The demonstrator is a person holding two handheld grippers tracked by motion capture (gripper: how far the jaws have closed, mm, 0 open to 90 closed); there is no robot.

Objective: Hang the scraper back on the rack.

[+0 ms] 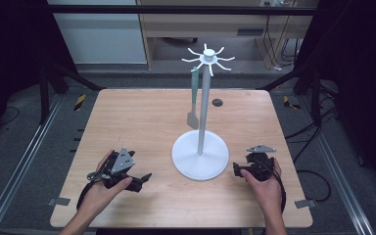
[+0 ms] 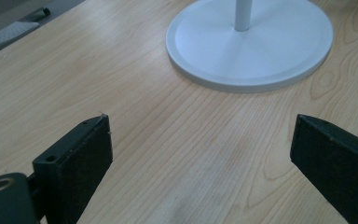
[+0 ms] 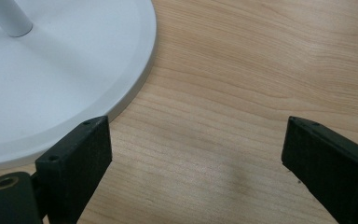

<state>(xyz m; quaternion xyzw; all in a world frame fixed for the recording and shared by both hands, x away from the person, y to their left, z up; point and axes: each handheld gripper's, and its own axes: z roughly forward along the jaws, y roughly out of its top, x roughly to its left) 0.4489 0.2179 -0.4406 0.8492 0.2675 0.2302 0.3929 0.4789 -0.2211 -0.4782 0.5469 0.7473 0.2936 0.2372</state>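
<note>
Both jaws spread wide, holding nothing — left gripper [image 1: 144, 179] and right gripper [image 1: 237, 170] low over the wooden table [image 1: 142, 117], flanking the white stand [image 1: 200, 157]. Green spatula [image 1: 194, 100] hanging from a top hook — well apart from both.

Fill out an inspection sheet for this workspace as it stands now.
Surface: wooden table, bare around the stand.
Job's things: white stand upright near the middle; green spatula hanging from one of its hooks.
Clutter: small dark disc behind the stand.
Grippers: left gripper and right gripper both open, empty, resting either side of the base.
Cables: one trails from each gripper; more lie on the floor at right.
Surroundings: dark frame, grey floor, wooden furniture behind.
</note>
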